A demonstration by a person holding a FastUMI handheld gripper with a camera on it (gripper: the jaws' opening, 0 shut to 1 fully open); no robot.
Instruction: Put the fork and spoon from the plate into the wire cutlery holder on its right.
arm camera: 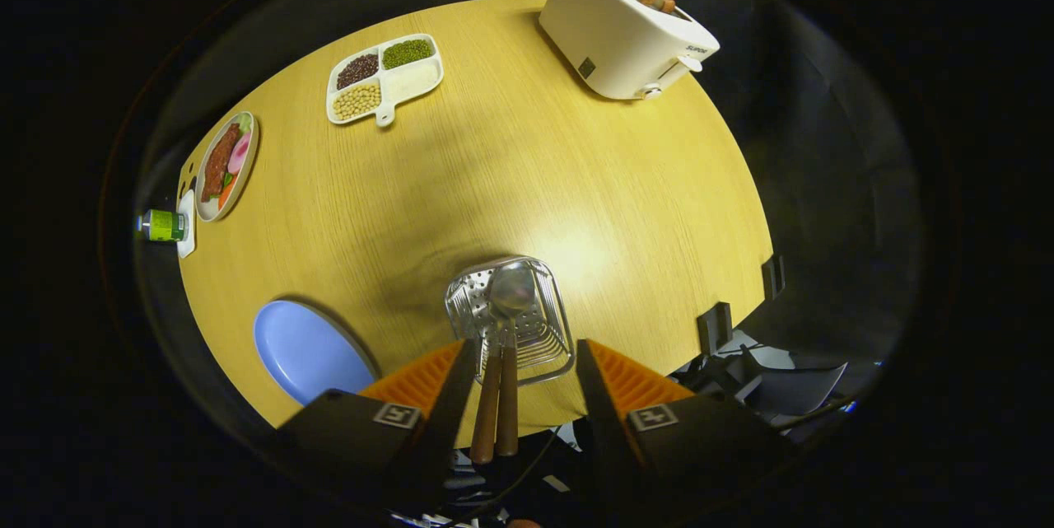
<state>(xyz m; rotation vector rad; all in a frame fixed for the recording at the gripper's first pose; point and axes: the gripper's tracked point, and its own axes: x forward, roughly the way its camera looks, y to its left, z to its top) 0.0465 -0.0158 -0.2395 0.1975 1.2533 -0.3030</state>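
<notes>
Hovering low over the round table [494, 141], the gripper [527, 380] sits at bottom centre. The wire cutlery holder [510, 318] lies just ahead. Fork and spoon [511, 289] stand in it, handles running back between the spread fingers, which hold nothing. The blue plate [309, 351], lower left, looks bare.

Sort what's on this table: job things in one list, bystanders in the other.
Job: fork and spoon standing in the wire cutlery holder, between the open gripper's fingers; blue plate.

Bystanders: toaster with bread, divided bean tray, plate of food, small green bottle.
</notes>
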